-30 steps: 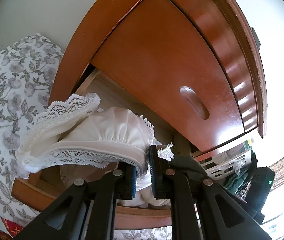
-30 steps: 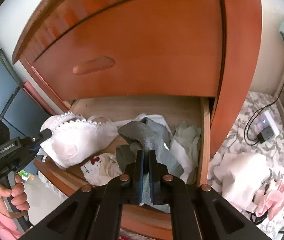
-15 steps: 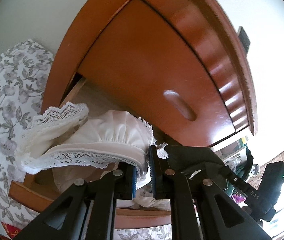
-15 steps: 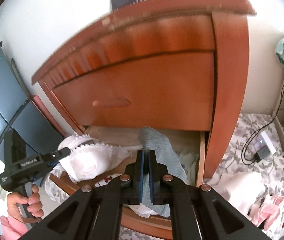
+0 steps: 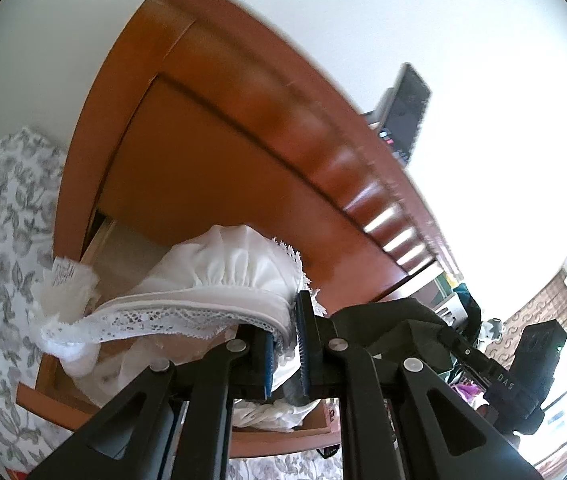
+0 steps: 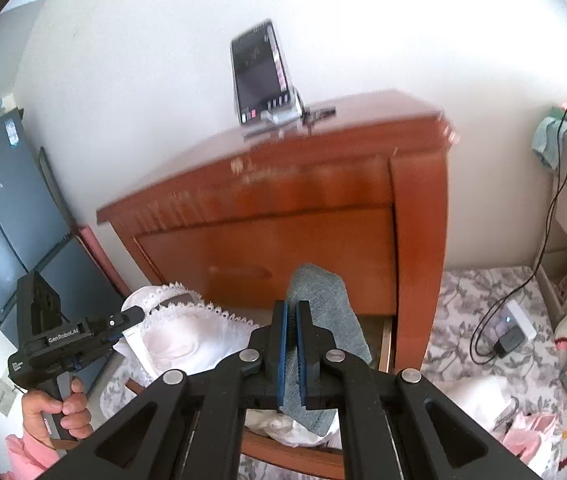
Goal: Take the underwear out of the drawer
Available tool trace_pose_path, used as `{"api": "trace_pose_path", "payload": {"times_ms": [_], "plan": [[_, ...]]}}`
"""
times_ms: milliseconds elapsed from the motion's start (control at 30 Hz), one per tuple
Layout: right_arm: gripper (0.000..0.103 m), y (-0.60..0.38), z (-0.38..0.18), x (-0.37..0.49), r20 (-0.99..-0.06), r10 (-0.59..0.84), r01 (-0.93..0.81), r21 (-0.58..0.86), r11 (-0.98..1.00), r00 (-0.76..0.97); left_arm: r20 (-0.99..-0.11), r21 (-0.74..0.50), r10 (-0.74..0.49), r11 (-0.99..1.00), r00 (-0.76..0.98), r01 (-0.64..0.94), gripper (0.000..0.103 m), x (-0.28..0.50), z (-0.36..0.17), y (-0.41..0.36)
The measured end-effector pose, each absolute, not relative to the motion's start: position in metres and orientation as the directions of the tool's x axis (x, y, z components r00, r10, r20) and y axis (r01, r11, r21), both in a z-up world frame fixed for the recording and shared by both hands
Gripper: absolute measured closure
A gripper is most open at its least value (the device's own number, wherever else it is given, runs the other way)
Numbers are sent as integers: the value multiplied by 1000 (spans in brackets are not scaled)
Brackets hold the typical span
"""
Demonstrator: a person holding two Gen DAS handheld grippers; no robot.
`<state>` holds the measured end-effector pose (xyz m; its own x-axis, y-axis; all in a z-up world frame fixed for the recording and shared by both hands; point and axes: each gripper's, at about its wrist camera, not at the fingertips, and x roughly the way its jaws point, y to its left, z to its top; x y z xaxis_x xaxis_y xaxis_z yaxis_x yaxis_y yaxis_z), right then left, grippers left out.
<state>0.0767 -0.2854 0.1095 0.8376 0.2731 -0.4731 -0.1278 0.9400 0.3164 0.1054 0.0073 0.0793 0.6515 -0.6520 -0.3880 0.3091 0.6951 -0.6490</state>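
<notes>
Grey underwear (image 6: 325,320) probably hangs lengthwise through right gripper (image 6: 292,344)

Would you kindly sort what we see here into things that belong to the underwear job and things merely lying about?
Job:
- white lace bra, clamped in left gripper
- grey garment, clamped in right gripper
- open drawer

Lying about:
- phone on stand atop the dresser
- charger and cable on the floral floor covering
- pink clothes

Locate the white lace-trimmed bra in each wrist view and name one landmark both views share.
Left wrist view: white lace-trimmed bra fills the centre-left, pinched in the left claw.
Right wrist view: lower left, above the open drawer.
Shared landmark: the reddish wooden dresser.
</notes>
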Motion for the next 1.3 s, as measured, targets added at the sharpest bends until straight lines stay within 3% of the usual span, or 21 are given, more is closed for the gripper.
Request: {"api": "trace_pose_path", "payload": {"times_ms": [433, 800, 1100, 1300], "plan": [[98, -324, 169, 29, -294, 252, -154, 319, 935, 922, -311, -570, -665, 702, 679, 427, 93, 74, 149, -13], [98, -382, 220, -40, -132, 149, -105, 289, 951, 980, -242, -451, -725, 672, 645, 587, 93, 32, 219, -74], [98, -448, 218, -86, -141, 1, 39, 287, 957, 990, -255, -364, -808, 589, 531, 722, 93, 9, 246, -171], [98, -493, 201, -106, -207, -106, 163, 281, 946, 973, -320, -333, -836, 540, 446, 773, 93, 3, 232, -244]]}}
